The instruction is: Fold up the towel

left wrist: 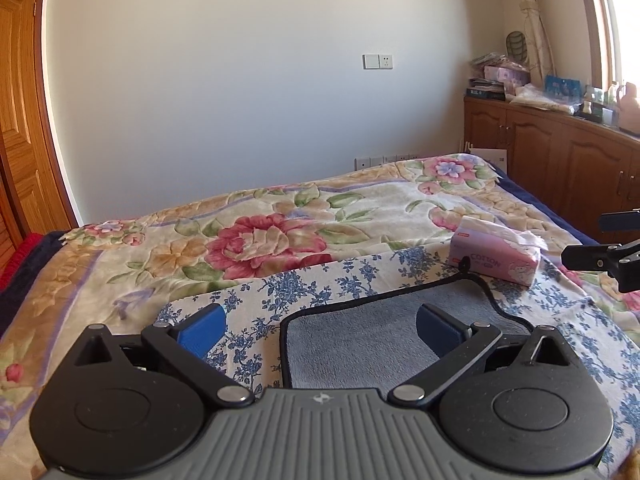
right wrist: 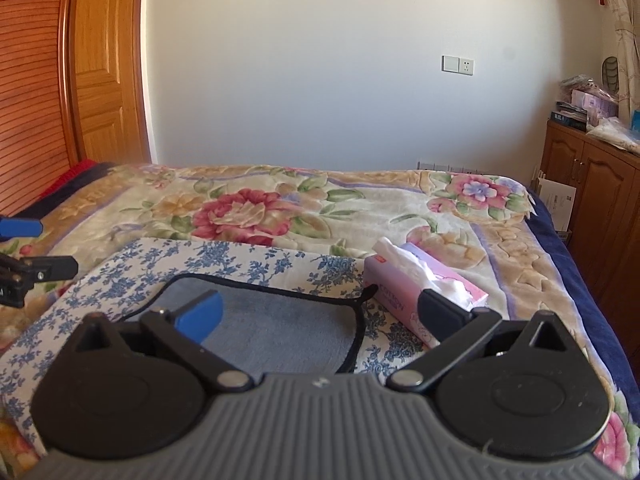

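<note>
A grey towel with black trim (left wrist: 372, 340) lies flat on a blue-flowered white cloth (left wrist: 280, 288) on the bed; it also shows in the right wrist view (right wrist: 276, 328). My left gripper (left wrist: 320, 328) is open and empty, hovering over the towel's left edge. My right gripper (right wrist: 320, 316) is open and empty, over the towel's right edge. The right gripper shows at the right edge of the left wrist view (left wrist: 600, 258). The left gripper shows at the left edge of the right wrist view (right wrist: 28, 248).
A pink tissue pack (left wrist: 494, 254) lies on the cloth just beyond the towel's far right corner, also in the right wrist view (right wrist: 424, 292). A floral blanket (left wrist: 260, 236) covers the bed. Wooden cabinets (left wrist: 560, 160) stand at right, a wooden door (right wrist: 108, 80) at left.
</note>
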Motion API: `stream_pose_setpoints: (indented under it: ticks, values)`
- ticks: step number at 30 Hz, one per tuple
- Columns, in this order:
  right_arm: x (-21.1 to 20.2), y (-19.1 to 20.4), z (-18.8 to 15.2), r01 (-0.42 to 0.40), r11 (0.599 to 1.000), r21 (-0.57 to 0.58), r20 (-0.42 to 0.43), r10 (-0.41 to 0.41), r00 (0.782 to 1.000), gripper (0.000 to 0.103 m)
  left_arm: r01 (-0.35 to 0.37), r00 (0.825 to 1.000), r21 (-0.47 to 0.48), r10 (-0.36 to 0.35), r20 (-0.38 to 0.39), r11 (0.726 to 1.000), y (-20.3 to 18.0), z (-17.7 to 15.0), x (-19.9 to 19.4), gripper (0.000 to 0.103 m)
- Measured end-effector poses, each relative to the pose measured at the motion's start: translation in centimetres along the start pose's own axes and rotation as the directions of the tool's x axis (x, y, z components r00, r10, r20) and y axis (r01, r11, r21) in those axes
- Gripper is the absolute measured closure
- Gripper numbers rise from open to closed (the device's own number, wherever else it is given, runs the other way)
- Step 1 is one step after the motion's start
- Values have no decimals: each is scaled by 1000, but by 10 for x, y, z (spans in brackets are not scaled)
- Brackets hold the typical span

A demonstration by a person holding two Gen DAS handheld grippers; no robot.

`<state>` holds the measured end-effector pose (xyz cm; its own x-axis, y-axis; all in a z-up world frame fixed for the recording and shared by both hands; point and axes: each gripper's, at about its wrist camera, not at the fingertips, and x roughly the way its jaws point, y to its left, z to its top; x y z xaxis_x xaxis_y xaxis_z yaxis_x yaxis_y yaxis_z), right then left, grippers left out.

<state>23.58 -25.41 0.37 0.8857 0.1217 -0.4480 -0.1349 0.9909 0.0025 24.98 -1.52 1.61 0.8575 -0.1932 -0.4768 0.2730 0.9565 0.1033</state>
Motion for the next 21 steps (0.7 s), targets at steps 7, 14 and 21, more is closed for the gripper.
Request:
stream_pose_setpoints:
  ticks: [7, 14, 21]
  values:
    - [-23, 3, -5, -8, 1000, 9, 7, 7, 1000, 0, 2, 1000, 0, -2, 12, 1000, -5, -2, -26, 0]
    - [-50, 8, -9, -21, 1000, 4, 16, 20, 1000, 0, 0, 1000, -5, 1, 15, 1000, -9, -7, -56, 0]
    - [-68, 16, -13, -25, 1000, -2, 22, 25, 999, 0, -14, 1000, -3, 14, 22, 1000, -9, -11, -84, 0]
